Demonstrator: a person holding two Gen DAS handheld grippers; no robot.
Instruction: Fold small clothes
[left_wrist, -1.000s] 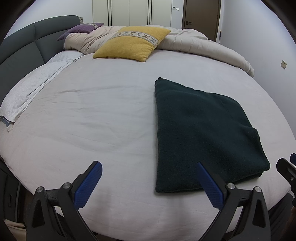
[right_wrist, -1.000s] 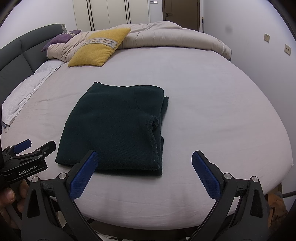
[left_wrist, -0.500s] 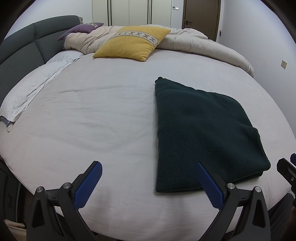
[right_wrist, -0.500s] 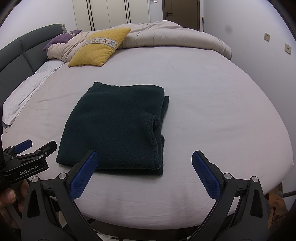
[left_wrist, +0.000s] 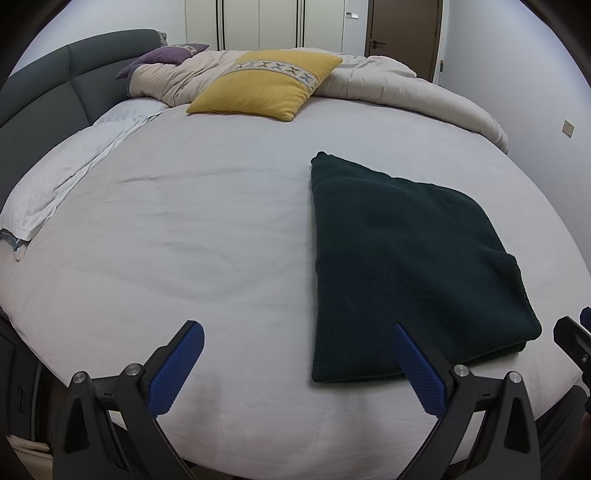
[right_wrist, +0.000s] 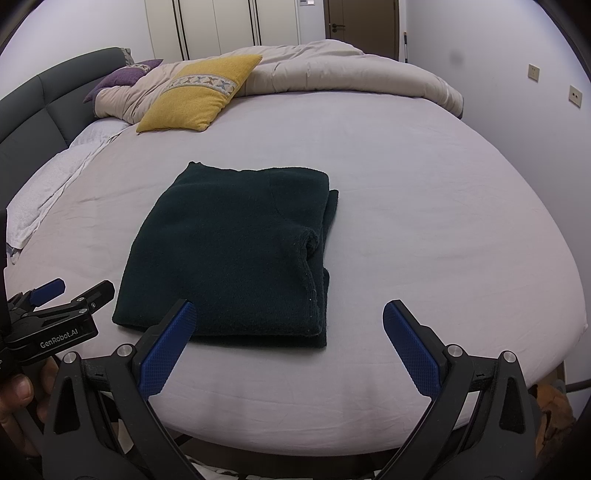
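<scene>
Dark green knitted garment (right_wrist: 229, 254), folded into a thick rectangle, lying at frame centre on the pale grey bedsheet (right_wrist: 424, 206); unmoved over the last second, so folding probably complete. Left gripper (left_wrist: 295, 363) and right gripper (right_wrist: 286, 341), blue-padded, both spread apart, empty, low in frame. Layers beneath the top fold hidden; stacked right edge hard to resolve.
</scene>
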